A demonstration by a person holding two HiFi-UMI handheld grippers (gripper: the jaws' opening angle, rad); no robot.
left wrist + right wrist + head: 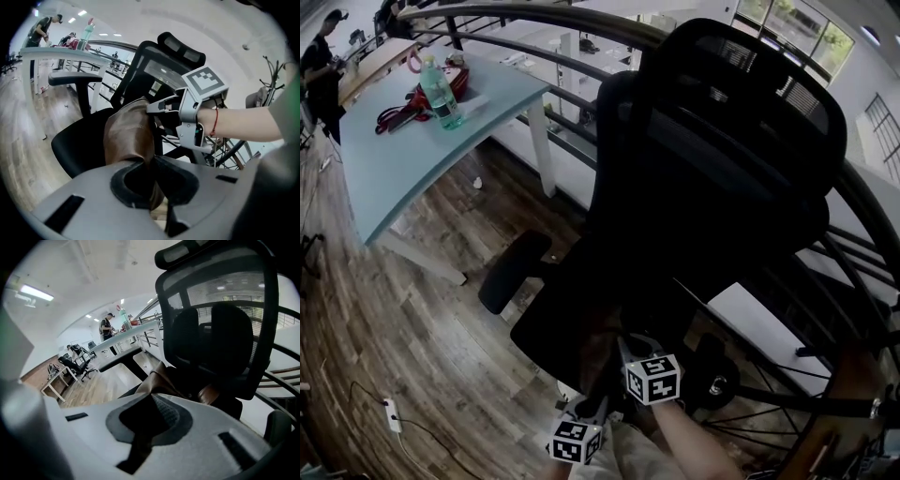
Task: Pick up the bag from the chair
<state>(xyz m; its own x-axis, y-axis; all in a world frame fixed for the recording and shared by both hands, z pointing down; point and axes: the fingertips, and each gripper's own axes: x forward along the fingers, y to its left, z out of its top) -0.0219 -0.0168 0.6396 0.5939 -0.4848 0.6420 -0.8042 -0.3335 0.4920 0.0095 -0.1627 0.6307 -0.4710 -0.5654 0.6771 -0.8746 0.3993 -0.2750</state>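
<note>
A brown leather bag [127, 136] sits at the front of the black office chair's seat [553, 323]; in the head view the bag [596, 349] is dim and mostly hidden by the grippers. My left gripper [151, 163] is shut on the bag's upper edge, and its marker cube [576, 441] shows at the bottom of the head view. My right gripper [152, 401] is shut on a brown fold of the bag [159, 379] close beside it. From the left gripper view, the right gripper [161, 107] is touching the bag's far side. I cannot tell whether the bag is off the seat.
The chair's tall mesh back [722, 159] and an armrest [514, 270] stand close. A pale blue table [412, 159] at back left holds a water bottle [440, 93]. A person [319, 66] stands beyond. A railing and a bicycle wheel [825, 403] crowd the right. A power strip [392, 414] lies on the floor.
</note>
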